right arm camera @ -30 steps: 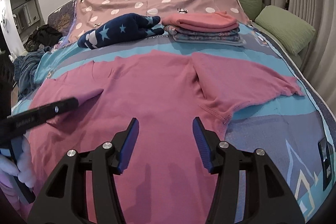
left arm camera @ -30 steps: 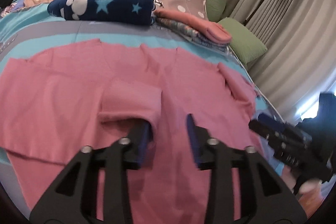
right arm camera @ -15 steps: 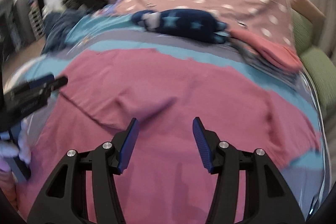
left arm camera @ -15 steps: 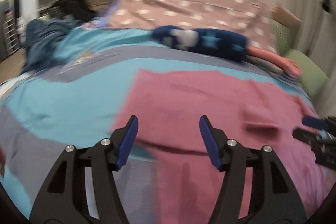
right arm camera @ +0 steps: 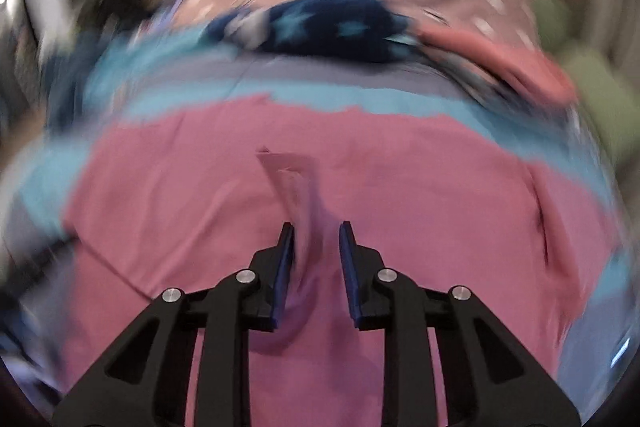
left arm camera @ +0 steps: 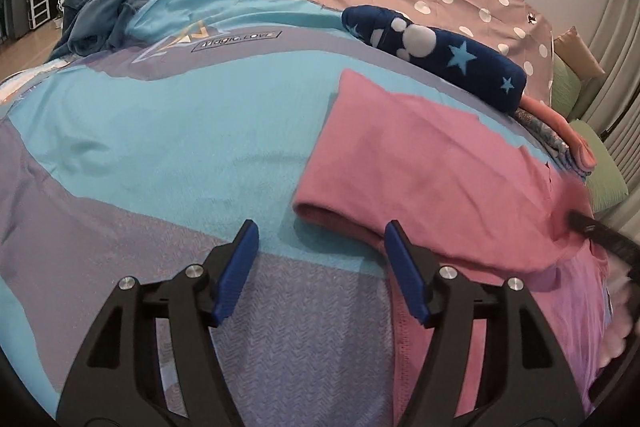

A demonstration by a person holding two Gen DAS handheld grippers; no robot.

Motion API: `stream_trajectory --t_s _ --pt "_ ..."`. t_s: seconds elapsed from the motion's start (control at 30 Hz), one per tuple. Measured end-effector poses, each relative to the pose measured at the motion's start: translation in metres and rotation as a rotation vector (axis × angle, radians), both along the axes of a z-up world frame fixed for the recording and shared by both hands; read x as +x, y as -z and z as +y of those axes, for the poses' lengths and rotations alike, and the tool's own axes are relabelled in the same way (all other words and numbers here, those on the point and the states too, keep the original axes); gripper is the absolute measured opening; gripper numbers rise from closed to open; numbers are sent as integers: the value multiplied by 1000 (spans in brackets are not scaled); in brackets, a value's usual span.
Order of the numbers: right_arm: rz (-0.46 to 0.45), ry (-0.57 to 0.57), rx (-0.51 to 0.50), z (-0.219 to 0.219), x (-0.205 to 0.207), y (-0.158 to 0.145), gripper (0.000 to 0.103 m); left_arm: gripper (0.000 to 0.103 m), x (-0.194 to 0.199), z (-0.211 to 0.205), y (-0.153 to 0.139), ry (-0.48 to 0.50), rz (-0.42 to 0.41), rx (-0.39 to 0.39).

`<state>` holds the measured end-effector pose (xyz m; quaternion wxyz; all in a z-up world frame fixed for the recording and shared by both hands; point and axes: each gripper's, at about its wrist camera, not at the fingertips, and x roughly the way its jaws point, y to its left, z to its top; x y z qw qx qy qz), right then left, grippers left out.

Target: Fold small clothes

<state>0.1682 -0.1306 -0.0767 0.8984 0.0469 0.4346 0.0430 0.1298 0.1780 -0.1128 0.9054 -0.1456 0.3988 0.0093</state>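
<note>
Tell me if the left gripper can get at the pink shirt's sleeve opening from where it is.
Probably yes. The left gripper is open, and the sleeve opening of the pink shirt lies just ahead with only bare bedspread between.

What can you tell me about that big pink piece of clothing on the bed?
The pink garment looks like a soft knit top, spread mostly flat on the blue and grey bedspread. Its near left edge is rolled or folded over, and a stitched hem shows beside the open left tongs. In the blurred right view, a raised ridge of its cloth sits between the narrowed right tongs.
</note>
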Motion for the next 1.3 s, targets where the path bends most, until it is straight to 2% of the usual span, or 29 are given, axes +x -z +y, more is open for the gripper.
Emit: stream_trajectory --t_s 0.13,0.27,0.3,0.43,0.5,0.57,0.6,0.63,0.73,0.83,0.9,0.97,1.1,1.2,1.23,1.27,1.3 --pt "35 171 164 -76 -25 3 27 68 0 -1 2 2 1 8" --pt "150 197 406 -128 -39 23 27 68 0 -3 1 2 1 24" --pt "160 183 435 -130 -41 25 27 68 0 -3 1 3 1 25" --pt "158 82 472 -115 -31 23 47 69 -1 -4 1 8 1 25" --pt "194 24 488 -98 -19 29 51 71 0 -7 0 19 2 30" --pt "211 4 451 -81 -8 32 53 72 1 -10 0 30 5 43" --pt "192 -5 417 -74 -4 31 45 72 1 -11 0 34 7 47" --pt "174 -18 388 -68 -3 28 2 73 2 -12 1 36 10 50" --pt "118 -26 408 -66 2 14 2 73 2 -11 2 37 14 45" --pt "-36 -7 426 -77 -2 -30 2 73 3 -11 2 37 17 56" --pt "-116 5 400 -89 -2 -57 2 73 5 -14 3 37 26 81" --pt "-131 20 362 -97 3 -63 2 73 8 -18 3 43 35 109" --pt "-64 40 358 -103 20 -47 2 72 13 -24 3 66 39 144" --pt "-37 69 335 -110 22 -34 2 58 17 -29 1 78 34 169" --pt "-30 77 341 -113 20 -30 2 48 18 -29 0 82 30 168" --pt "-17 90 354 -118 20 -26 2 27 19 -30 -1 83 21 163" --pt "-11 97 357 -120 19 -23 2 21 18 -30 -3 92 12 149"
